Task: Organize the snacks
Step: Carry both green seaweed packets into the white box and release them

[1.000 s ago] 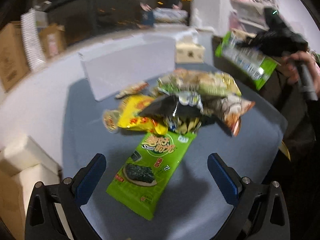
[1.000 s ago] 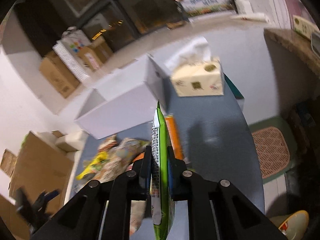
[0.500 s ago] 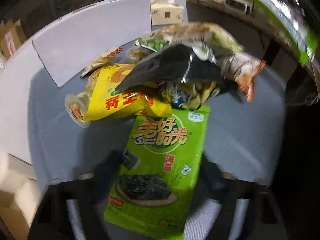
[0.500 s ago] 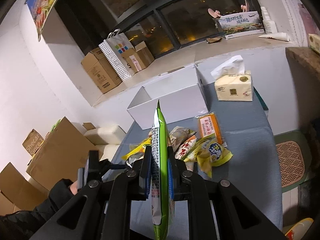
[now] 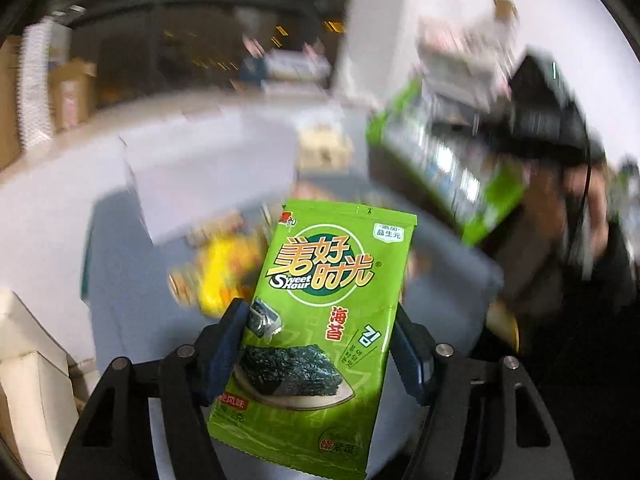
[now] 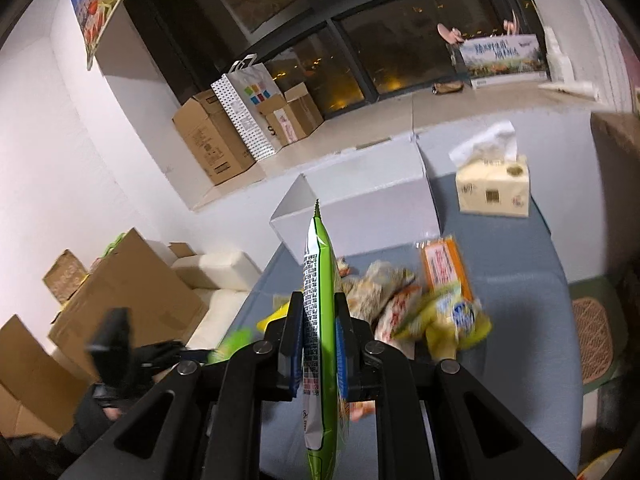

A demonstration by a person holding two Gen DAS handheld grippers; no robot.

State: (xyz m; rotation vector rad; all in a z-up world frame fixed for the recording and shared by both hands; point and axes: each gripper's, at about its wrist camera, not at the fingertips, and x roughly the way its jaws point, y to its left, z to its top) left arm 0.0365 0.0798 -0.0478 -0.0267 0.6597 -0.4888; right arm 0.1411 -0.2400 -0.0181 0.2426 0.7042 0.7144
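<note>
Now we hold one seaweed packet (image 5: 320,336) in the left tongs (image 5: 320,352) and a second green packet (image 6: 320,320) clamped edge-on in the right tongs (image 6: 318,352), both above the tabletop (image 6: 516,292). Most sorting remains, we judge: the snack pile (image 6: 416,304) lies just in front of the white box (image 6: 360,204).

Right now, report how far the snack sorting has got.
Done: nothing can be seen inside the white box from here. In hand: the left gripper holds a green seaweed packet lifted off the table, and the right gripper pinches a second green packet edge-on. Left: the snack pile on the blue table.
</note>
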